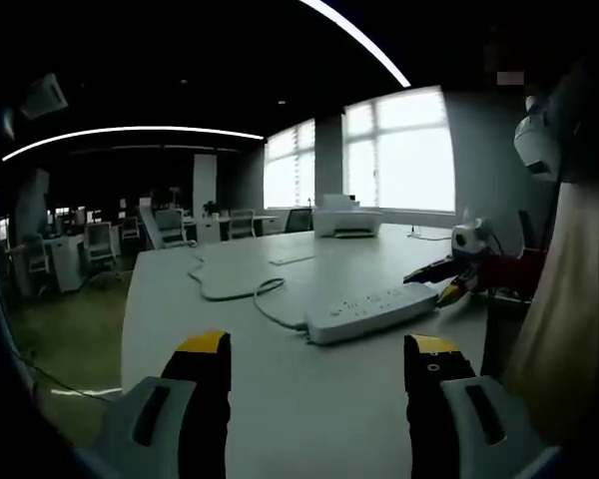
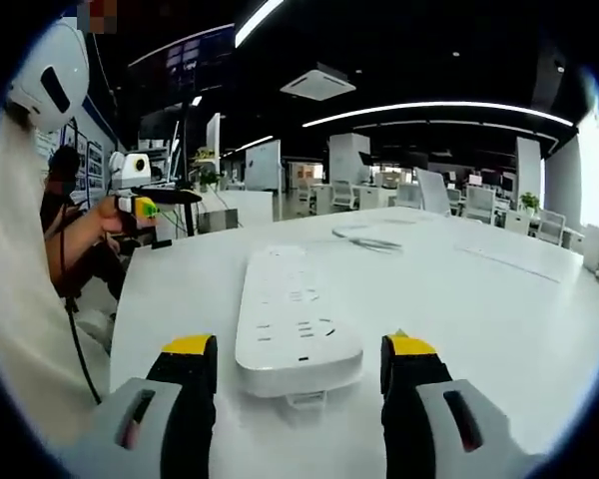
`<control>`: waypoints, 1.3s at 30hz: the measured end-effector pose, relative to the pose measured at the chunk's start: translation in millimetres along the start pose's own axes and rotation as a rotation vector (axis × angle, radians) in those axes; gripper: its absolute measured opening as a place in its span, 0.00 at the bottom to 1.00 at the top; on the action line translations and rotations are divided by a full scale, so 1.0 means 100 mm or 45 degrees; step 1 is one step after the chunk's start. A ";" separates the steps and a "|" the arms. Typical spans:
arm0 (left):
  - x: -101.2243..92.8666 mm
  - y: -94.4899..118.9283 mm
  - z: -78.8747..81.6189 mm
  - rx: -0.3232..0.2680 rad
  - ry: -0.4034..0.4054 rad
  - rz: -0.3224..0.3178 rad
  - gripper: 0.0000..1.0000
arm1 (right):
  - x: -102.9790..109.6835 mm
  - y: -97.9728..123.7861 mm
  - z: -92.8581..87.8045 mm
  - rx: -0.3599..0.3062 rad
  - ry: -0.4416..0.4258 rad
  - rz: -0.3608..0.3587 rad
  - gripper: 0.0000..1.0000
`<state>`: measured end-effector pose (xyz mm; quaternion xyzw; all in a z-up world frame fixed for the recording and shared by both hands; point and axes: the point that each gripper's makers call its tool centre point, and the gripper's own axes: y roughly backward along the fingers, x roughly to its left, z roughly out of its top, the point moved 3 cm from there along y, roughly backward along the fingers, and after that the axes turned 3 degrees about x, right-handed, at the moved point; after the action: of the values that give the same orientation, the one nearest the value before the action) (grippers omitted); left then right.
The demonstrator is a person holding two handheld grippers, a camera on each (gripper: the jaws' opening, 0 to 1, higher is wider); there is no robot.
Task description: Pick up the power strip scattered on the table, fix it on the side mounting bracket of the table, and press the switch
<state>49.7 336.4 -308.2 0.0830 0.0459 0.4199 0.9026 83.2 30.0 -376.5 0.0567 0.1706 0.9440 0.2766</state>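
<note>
Strip (image 2: 296,319) lies flat on the white table (image 2: 479,299), its end between our right fingers (image 2: 298,374), which stand apart. Our left fingers (image 1: 317,371) are apart too, short of it, in a dim office.

Lighting: dim office interior. Main daylight source, large windows (image 1: 399,155) in the left gripper view, overexposed to white with no detail beyond the glass. Secondary source, long ceiling light strips (image 2: 439,108), bright and slightly bloomed. Ceiling and far room dark, details murky. Table (image 2: 479,299) evenly lit, pale grey, with a soft shadow under the power strip (image 2: 292,319). Distortion: strong fisheye bending of straight lines toward the edges. Focus: soft overall, edges blurred, mild compression smear.
</note>
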 end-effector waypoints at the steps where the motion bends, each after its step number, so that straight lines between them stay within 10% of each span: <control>1: 0.00 0.00 0.00 0.000 0.001 0.000 0.74 | 0.00 0.00 0.00 0.002 0.001 0.001 0.62; 39: -0.01 0.00 -0.05 0.017 0.006 -0.002 0.74 | -0.02 -0.05 -0.04 0.042 0.018 0.018 0.52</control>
<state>47.9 336.0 -312.8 0.0879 0.0509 0.4189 0.9023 86.6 31.7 -382.0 0.0558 0.1878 0.9433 0.2679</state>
